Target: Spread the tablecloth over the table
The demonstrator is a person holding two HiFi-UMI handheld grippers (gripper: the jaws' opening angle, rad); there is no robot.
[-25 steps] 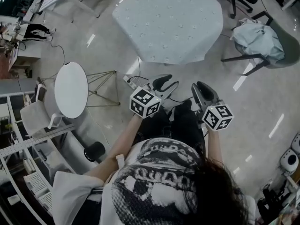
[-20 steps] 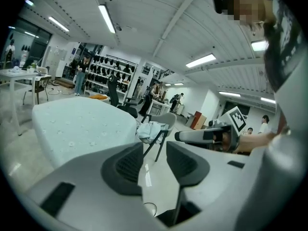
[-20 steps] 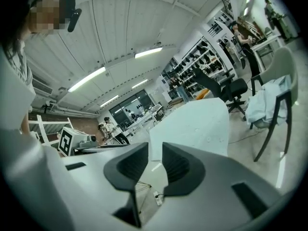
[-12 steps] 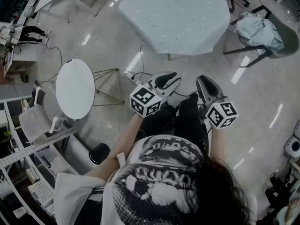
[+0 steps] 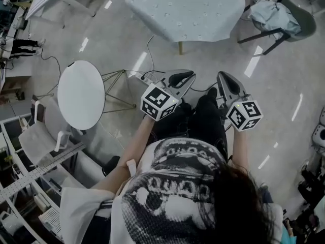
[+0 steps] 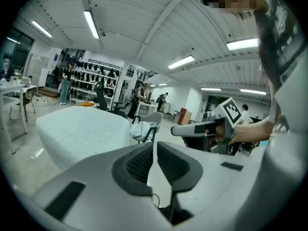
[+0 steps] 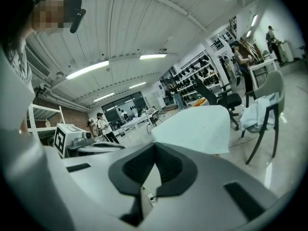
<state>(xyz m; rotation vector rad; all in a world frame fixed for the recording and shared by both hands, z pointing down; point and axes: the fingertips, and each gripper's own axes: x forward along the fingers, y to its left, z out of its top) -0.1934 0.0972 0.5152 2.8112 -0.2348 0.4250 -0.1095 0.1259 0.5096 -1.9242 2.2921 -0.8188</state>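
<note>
two empty grippers held out at waist height, tablecloth lying on the table ahead

seen from above, a person stands on a glossy floor (image 5: 284, 85) with both forearms reaching forward from the body, elbows bent, one gripper in each hand. the left gripper (image 5: 189, 78) is angled toward the upper right of the head view and tipped a little downward; its marker cube (image 5: 159, 101) sits above the hand. the right gripper (image 5: 223, 78) is just beside it, pointing more straight ahead, with its own cube nearer the person. the two grippers are near each other but apart.

in the left gripper view the dark ribbed pads have just been closing and stand almost together, with only a thin slit of floor showing between them and nothing in it. in the right gripper view the pads have closed tip to tip, and they hold nothing.

the pale, dotted tablecloth (image 5: 188, 9) is well apart from both grippers, at the top of the head view. it covers the table, whose one visible leg (image 5: 180, 48) shows below the hanging edge.

a round white side table (image 5: 81, 94) stands to the person's left. a chair (image 5: 277, 32) with a pale garment (image 5: 269, 13) draped on it stands to the right of the covered table. a cable (image 5: 150, 50) trails on the floor between the table and the grippers.
</note>
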